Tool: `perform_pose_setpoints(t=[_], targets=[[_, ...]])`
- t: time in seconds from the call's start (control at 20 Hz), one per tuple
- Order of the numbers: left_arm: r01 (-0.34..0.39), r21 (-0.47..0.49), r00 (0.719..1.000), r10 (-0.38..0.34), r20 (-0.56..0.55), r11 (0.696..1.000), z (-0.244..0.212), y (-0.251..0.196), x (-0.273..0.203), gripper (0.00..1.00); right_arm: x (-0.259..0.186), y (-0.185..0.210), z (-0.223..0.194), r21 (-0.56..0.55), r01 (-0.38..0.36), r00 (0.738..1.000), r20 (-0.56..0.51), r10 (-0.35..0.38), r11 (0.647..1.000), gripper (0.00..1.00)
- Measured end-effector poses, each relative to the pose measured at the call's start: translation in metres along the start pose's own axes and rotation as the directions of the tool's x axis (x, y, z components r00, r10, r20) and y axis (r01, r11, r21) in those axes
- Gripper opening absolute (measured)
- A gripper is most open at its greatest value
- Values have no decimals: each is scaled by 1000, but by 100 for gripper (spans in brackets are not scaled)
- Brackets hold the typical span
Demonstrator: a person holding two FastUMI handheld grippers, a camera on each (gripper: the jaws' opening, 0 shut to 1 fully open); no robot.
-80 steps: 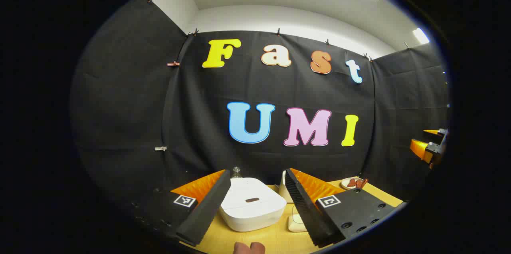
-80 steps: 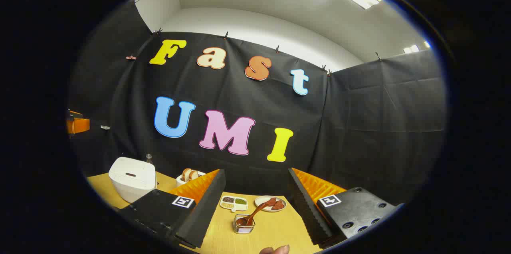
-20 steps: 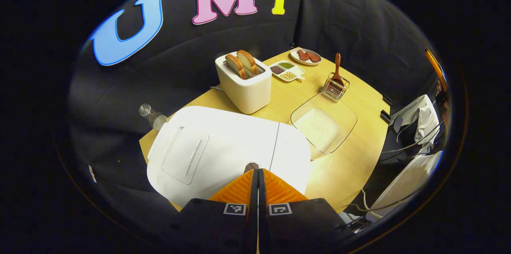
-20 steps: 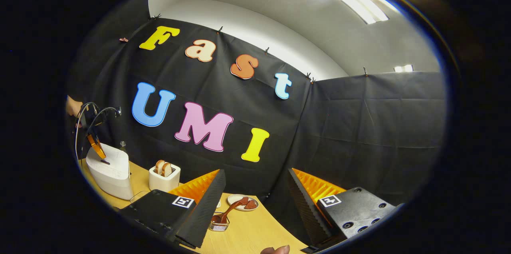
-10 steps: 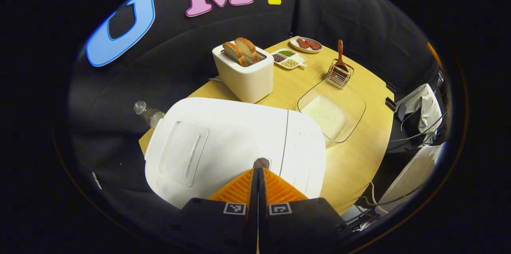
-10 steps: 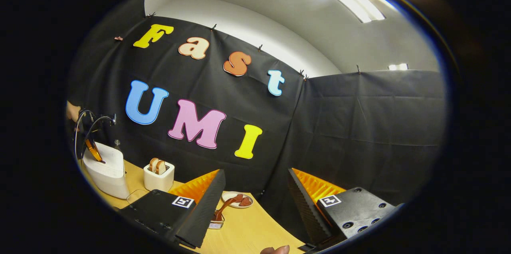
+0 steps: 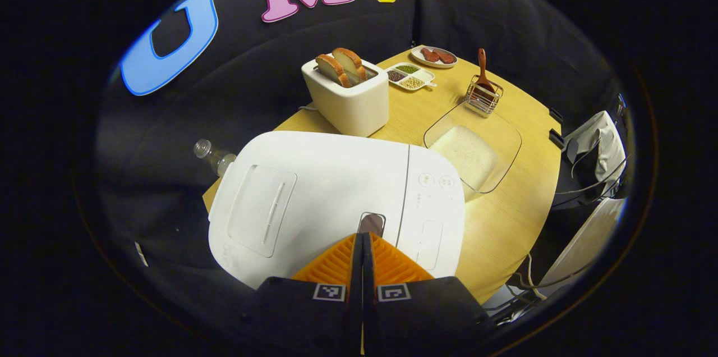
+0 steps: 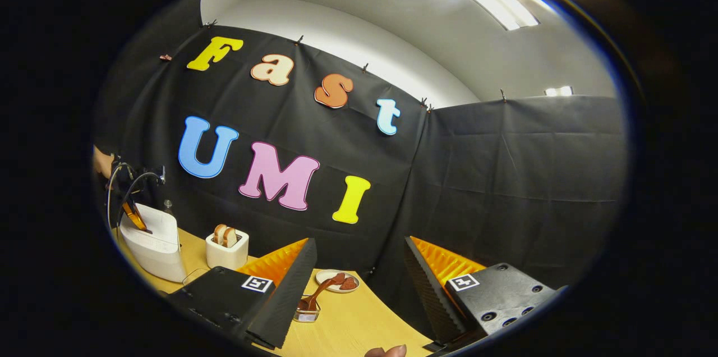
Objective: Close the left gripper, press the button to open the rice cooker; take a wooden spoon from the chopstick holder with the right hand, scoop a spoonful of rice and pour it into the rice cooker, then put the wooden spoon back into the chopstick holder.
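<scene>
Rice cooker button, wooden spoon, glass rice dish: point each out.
rice cooker button (image 7: pixel 371 223): left gripper view, on the dark oval face of the button.
wooden spoon (image 7: pixel 482 63): left gripper view, on the handle above the holder.
glass rice dish (image 7: pixel 507 129): left gripper view, on the clear rim at its right.

A white toaster (image 7: pixel 349 100) with two bread slices (image 7: pixel 340 67) upright in its slots stands on the wooden table (image 7: pixel 505 222). Just beside it lies a divided dish (image 7: pixel 411 76) of beans and grains, with a small plate (image 7: pixel 433 56) of reddish pieces behind. A clear bottle (image 7: pixel 212 156) stands at the table's far edge.
</scene>
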State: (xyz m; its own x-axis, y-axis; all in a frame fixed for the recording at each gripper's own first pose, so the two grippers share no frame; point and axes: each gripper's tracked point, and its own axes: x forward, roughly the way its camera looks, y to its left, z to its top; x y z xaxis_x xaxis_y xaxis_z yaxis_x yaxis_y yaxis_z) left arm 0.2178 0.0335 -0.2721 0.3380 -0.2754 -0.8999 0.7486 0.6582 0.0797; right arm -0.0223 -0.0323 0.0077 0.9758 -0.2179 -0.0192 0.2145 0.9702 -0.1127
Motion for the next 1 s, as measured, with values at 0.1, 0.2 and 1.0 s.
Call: perform_pose_setpoints(t=[0.1, 0.2, 1.0], targets=[[-30, -6, 998, 30, 50, 1000, 14, 5, -16, 7, -2, -5, 6, -1, 5, 1000, 15, -5, 1000, 97], [-84, 16, 993, 83, 88, 996, 24, 14, -39, 7, -3, -13, 12, 3, 14, 999, 30, -15, 1000, 97], [-383, -45, 869, 377, 321, 923, 66, 24, -133, 7, -13, -28, 1, 55, -26, 1000, 12, 26, 998, 97]])
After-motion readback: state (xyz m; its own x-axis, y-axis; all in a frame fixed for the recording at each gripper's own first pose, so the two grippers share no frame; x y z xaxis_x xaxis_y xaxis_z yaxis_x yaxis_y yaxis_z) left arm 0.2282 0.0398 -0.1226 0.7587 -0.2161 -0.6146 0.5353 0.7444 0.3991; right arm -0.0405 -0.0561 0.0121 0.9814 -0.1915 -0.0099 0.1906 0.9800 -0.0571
